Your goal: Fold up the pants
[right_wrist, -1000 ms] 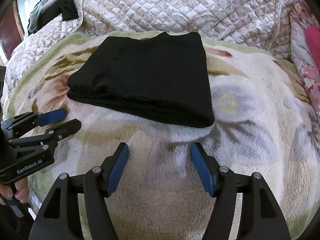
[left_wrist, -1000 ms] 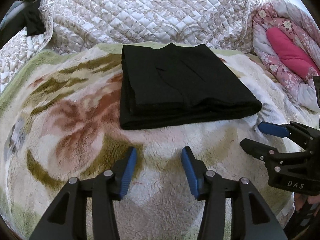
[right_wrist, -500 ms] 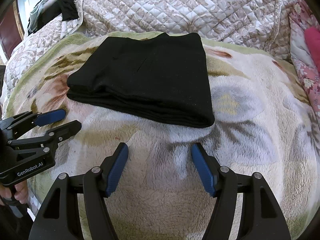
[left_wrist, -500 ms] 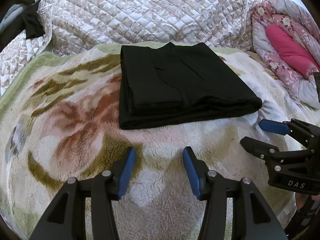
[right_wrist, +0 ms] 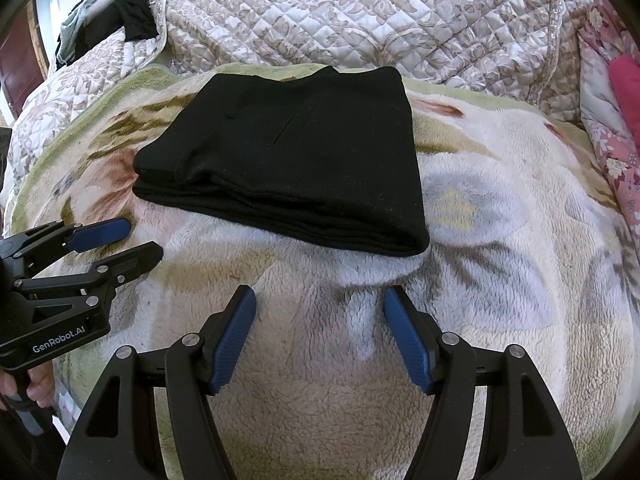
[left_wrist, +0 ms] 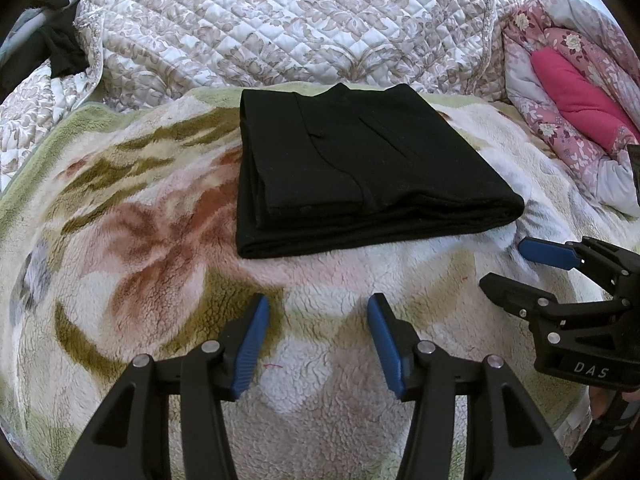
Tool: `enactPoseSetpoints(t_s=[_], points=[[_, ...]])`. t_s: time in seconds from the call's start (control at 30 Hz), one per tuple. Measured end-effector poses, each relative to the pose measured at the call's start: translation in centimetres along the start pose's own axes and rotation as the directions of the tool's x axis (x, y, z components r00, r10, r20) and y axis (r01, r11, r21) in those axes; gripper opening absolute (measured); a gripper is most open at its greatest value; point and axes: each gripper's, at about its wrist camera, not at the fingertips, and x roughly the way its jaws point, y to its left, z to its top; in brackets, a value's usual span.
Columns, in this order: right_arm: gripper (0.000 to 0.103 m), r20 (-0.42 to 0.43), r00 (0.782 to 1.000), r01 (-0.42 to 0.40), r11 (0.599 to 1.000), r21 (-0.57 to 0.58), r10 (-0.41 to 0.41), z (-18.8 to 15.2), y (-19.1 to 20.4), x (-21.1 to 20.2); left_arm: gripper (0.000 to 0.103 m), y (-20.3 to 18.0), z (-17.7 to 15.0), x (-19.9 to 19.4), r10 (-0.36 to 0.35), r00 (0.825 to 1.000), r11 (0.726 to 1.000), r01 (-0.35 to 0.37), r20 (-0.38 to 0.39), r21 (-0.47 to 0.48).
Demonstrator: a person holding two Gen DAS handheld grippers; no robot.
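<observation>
Pants (left_wrist: 360, 164), black and folded into a flat, layered rectangle, lie at the upper middle of both wrist views, on a fleecy flowered blanket (left_wrist: 140, 248). No jaw touches them.

Bottom centre of the left wrist view: the left gripper (left_wrist: 316, 334) has its blue pads spread apart with only bare blanket between them, well short of the near edge of the fold. At the right edge of that same view the right gripper (left_wrist: 516, 268) reaches in from the side, its jaws likewise apart and pinching nothing, its tips near the pants' lower right corner but clear of it.

Bottom centre of the right wrist view: the right gripper's pads stand wide over the fleece, just below the pants' rounded near corner. The left gripper (right_wrist: 128, 240) comes in at the left edge, parted and empty, with a hand (right_wrist: 38, 384) on its grip below.

Beyond the pants, a quilted cover (left_wrist: 280, 28) fills the top of the frame; a pink flowered quilt (left_wrist: 568, 92) is bunched at the upper right, and dark clothes (right_wrist: 120, 16) sit at the upper left.
</observation>
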Motion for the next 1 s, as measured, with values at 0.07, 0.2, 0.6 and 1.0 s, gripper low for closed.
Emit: enactPoseSetpoints(t_s=[0.07, 0.2, 0.6, 1.0], points=[[0.068, 0.000, 1.000, 0.000, 1.000, 0.000, 0.000, -0.01, 0.01, 0.00, 0.055, 0.02, 0.03, 0.00, -0.001, 1.000, 1.000, 0.001, -0.001, -0.001], [0.068, 0.001, 1.000, 0.001, 1.000, 0.000, -0.001, 0.02, 0.02, 0.02, 0.055, 0.01, 0.00, 0.05, -0.002, 1.000, 1.000, 0.002, -0.002, -0.002], [0.068, 0.001, 1.000, 0.002, 1.000, 0.001, -0.002, 0.00, 0.08, 0.03, 0.055, 0.02, 0.11, 0.02, -0.002, 1.000, 1.000, 0.002, -0.003, -0.001], [0.068, 0.002, 1.000, 0.004, 1.000, 0.002, -0.004, -0.04, 0.16, 0.04, 0.055, 0.14, -0.06, 0.18, -0.002, 1.000, 1.000, 0.002, -0.006, -0.001]])
